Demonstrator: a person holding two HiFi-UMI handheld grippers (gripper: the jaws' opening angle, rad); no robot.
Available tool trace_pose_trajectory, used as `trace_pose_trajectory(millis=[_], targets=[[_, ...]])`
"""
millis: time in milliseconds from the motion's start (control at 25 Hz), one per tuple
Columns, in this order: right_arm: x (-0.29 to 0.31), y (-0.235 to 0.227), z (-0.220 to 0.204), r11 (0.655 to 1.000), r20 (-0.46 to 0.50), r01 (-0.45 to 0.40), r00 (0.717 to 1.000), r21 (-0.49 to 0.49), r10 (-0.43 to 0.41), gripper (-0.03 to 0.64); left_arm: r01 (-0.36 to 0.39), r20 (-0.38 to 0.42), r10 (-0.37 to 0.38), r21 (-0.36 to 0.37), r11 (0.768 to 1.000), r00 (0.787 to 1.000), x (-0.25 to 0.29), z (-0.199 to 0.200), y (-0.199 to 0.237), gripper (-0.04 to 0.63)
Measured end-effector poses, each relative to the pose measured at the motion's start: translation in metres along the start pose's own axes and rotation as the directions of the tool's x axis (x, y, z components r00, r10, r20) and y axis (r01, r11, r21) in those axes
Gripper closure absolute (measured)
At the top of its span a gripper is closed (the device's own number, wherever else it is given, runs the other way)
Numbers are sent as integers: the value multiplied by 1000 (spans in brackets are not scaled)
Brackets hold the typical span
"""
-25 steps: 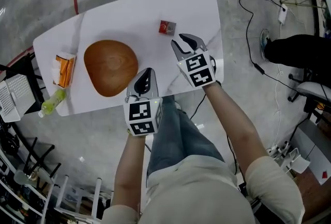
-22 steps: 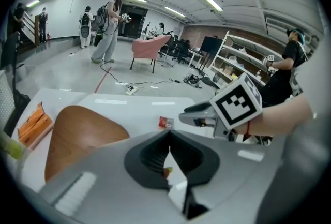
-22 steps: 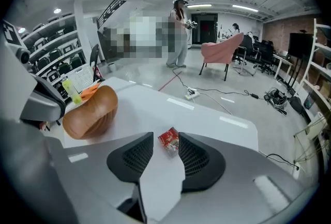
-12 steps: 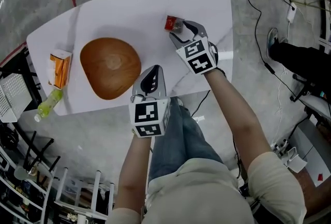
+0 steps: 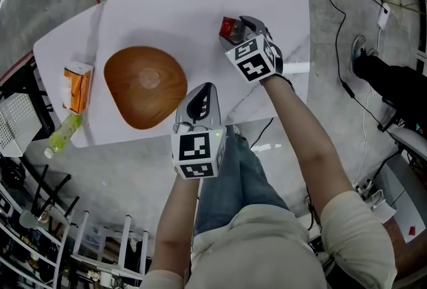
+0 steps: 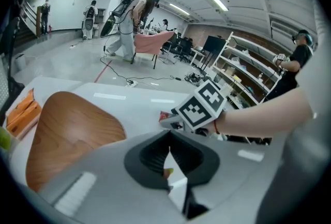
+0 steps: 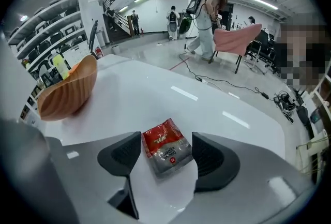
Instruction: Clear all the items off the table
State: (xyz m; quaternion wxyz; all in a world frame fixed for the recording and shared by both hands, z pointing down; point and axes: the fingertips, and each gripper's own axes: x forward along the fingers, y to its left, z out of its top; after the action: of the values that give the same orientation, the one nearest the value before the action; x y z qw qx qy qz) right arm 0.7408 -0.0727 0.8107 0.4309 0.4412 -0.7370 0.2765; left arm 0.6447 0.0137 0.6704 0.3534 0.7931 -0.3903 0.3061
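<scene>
While our left gripper (image 6: 168,154) rests shut and empty, our right gripper (image 7: 166,158) has just been opening its jaws wide to straddle the red sachet (image 7: 164,148), untouched between them.

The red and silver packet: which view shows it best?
The right gripper view: the packet lies close, whole and flat. The head view shows only its red end; the left gripper view only a distant sliver.

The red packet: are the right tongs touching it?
Cannot tell. In the right gripper view the red packet lies between the right tongs, which have just been opening; one pad stands clear, but the other's edge meets the packet's edge.
</scene>
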Motion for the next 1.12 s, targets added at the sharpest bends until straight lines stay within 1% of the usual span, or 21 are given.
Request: trace_pose_trajectory(millis=[160,400,560,640,720,800,960,1120], targets=[[6,1,-4,999,-8,-12,1000,31,12,301,-3,-3,3,-11,1000,1000,0,-5,3,586],[5,-1,-3,1000,-2,-10,1000,28,10,310,1,-10,-1,-14,1000,1000,0,-9,1,586],[3,-2,-1,1000,-21,-3,1000,-10,3,387,-3,-11,3,-18,1000,1000,-1,-10,3,586],[2,-2,-1,999,-29,8,1000,-38,-9,465,-3,-9,3,-18,1000,1000,-1,-9,3,586],[0,-2,-2,998,-39,23,999,-64,-26,514,-3,-6,3,-14,1000,1000,-3,-8,2,586],[-2,-2,-4,998,-47,30,998,-56,-33,560,-4,1,4,-12,1000,1000,-5,-6,2,586],[-8,-2,-9,1000,-58,26,998,5,-26,588,-4,10,4,-9,1000,1000,-10,-2,0,586],[-18,0,-9,999,-56,35,998,10,-34,591,-10,14,10,-8,1000,1000,-18,-1,0,586]])
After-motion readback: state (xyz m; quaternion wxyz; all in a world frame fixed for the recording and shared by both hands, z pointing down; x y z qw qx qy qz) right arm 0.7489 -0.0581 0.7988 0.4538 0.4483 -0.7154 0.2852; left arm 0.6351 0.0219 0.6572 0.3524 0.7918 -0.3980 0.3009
